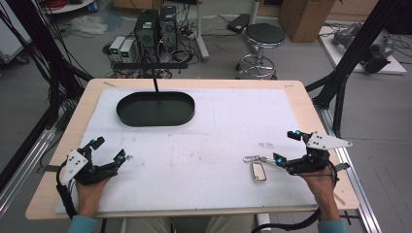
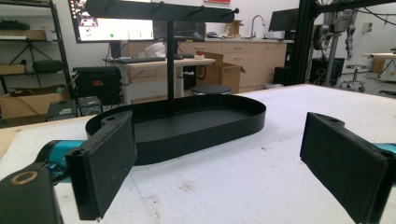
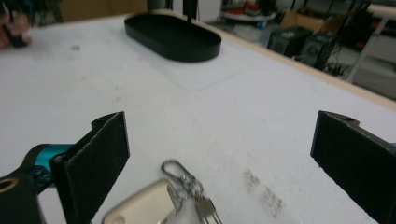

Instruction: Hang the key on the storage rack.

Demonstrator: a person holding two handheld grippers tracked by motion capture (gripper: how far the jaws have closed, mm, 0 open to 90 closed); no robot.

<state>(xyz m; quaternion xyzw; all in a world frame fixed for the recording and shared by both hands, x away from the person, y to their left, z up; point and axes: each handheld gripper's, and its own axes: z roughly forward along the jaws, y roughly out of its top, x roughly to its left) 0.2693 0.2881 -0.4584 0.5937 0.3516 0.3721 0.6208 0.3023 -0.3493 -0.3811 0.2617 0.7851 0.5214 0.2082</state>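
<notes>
Two grippers sit over the white mat (image 1: 194,145) on the table (image 1: 92,92), one at each near corner. The right gripper (image 1: 290,147) has its jaws spread wide with nothing between the pads; in the right gripper view the pads (image 3: 100,154) stand far apart above the mat. The key fob (image 1: 258,171) lies flat on the mat just beside the right gripper's lower jaw, its clip (image 1: 250,158) and ring pointing away from the person, and no pad touches it. The left gripper (image 1: 111,149) is also wide open and empty, resting near the mat's left edge. A black oval tray (image 1: 155,116) with an upright post (image 1: 154,80) stands at the far side, well apart from both grippers and from the fob.
</notes>
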